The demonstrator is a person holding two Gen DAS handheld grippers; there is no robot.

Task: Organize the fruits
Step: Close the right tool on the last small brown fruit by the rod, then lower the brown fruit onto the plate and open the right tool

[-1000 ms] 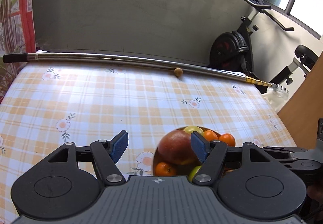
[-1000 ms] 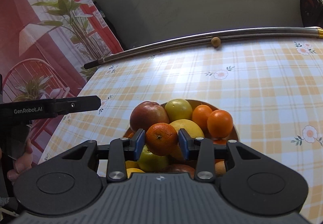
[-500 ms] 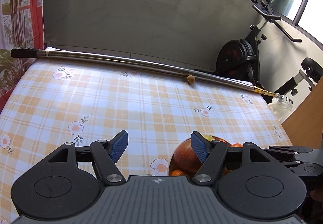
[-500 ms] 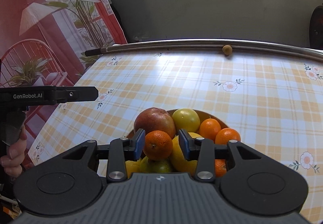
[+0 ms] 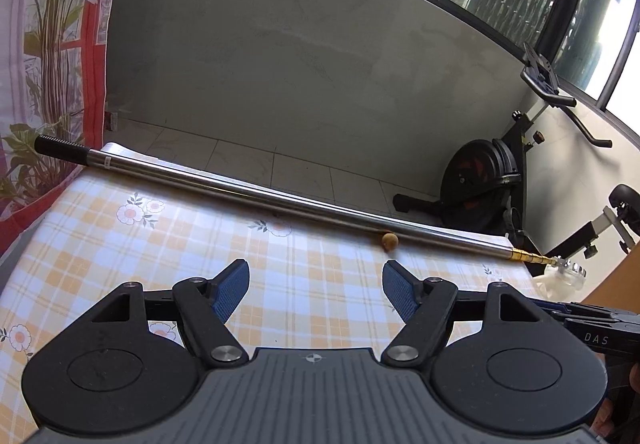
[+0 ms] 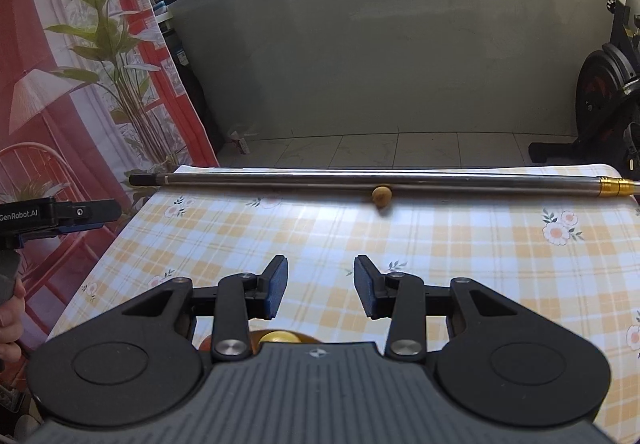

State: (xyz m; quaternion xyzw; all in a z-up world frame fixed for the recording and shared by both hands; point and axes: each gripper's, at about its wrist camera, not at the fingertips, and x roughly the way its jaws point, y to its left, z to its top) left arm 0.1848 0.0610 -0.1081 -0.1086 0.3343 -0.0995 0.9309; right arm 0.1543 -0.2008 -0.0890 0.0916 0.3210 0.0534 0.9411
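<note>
Right down under our right gripper (image 6: 320, 286), only a sliver of the fruit bowl (image 6: 280, 336) peeks out below the jaws, a yellow fruit (image 6: 278, 336) on top. A second ago a mandarin sat pinched between these pads; now they stand parted with nothing between them, and the whole pile has slipped below the frame. We read that as the mandarin dropped back in the bowl and the gripper lifted away, though where it landed is hidden.

Our left gripper (image 5: 316, 294) is wide open too, nothing held. The red apple and bowl that showed between its fingers a moment back are gone from view; just checked cloth ahead of the jaws. Both tools look backed off, so the sorting seems paused or close to wrapped.

Ahead of both jaws runs the tablecloth (image 6: 460, 264), orange plaid with little flowers. Far beyond the fingertips a small brown nut-like ball (image 6: 381, 197) rests against a long metal pole (image 6: 360, 180) laid across the far edge. Past that, tiled floor, a grey wall, an exercise bike (image 5: 492, 184) beyond the left gripper's right-hand finger, and a red plant-print curtain (image 6: 80, 84) off the right gripper's left-hand finger.
</note>
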